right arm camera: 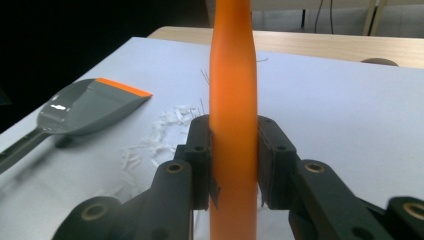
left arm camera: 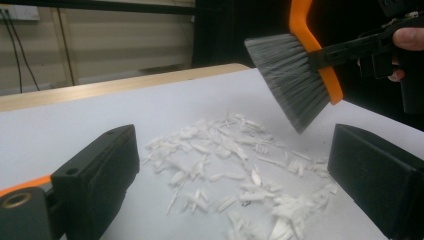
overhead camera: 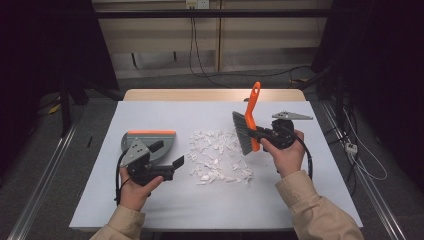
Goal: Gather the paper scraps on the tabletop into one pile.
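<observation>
Desk (overhead camera: 150, 210): pale grey-white top, wooden edge showing along the far side, centre of frame. Grey dustpan (overhead camera: 157, 142) with orange lip lies flat at centre left. White paper scraps (overhead camera: 217, 157) (loose, scattered heap) lie mid-frame, just right of the dustpan, spreading toward lower right.

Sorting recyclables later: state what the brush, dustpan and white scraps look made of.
Brush: glossy orange handle, likely moulded plastic; grey bristles look synthetic.
Dustpan: smooth grey scoop with orange lip, probably plastic.
White scraps: thin, matte, curled strips, possibly paper or plastic.
</observation>
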A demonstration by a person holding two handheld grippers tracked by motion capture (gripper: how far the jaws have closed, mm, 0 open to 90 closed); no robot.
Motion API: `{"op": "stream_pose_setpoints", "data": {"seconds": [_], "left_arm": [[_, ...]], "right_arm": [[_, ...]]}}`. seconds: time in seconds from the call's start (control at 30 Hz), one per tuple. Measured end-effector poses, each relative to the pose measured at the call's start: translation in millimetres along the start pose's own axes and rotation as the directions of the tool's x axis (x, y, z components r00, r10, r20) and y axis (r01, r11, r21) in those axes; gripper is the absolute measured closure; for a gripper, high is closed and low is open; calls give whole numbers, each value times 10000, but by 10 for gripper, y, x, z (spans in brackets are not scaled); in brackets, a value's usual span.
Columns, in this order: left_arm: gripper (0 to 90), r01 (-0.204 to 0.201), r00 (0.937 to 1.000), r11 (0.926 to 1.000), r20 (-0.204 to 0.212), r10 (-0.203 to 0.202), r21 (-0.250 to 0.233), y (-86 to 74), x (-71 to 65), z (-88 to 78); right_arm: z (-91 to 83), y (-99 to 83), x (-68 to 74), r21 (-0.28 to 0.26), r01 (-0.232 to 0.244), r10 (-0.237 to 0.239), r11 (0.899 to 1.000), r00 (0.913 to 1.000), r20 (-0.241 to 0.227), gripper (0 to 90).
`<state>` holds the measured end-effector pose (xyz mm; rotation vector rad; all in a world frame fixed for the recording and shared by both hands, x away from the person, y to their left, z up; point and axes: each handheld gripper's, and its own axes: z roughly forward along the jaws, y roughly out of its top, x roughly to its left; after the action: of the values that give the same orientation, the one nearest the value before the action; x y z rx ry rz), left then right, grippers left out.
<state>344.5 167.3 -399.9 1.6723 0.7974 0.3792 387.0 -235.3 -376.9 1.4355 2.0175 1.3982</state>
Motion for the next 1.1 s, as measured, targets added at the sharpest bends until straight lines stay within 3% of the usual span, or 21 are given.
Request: {"op": "stream_pose_setpoints", "data": {"seconds": [0.43, 0.6, 0.73, 0.87, 0.97, 1.1], "left_arm": [[65, 147, 9987, 9999, -478, -150, -72, -118, 206, -348], [65, 277, 9978, 9996, -603, -283, -103, -156, 266, -416], [66, 316, 9971, 9994, -681, -325, -154, -173, 296, -455], [70, 431, 9961, 9990, -771, -439, -126, -213, 320, -475], [71, 443, 9952, 9990, -865, -449, -90, -227, 335, -499], [71, 462, 9941, 9989, -982, -470, -99, -243, 360, -532]], "right_arm": [[-75, 3, -249, 459, 60, -87, 9989, 9983, 581, 712], [-55, 39, -362, 1029, 203, -310, 9945, 9942, 1031, 712], [-30, 64, -465, 1443, 130, -368, 9895, 9859, 1634, 713], [52, 48, -573, 1977, -98, -276, 9802, 9823, 1855, 713], [148, 12, -608, 2361, 102, -602, 9717, 9768, 2057, 712], [279, -6, -611, 2419, 133, -608, 9702, 9800, 1896, 710]]}}
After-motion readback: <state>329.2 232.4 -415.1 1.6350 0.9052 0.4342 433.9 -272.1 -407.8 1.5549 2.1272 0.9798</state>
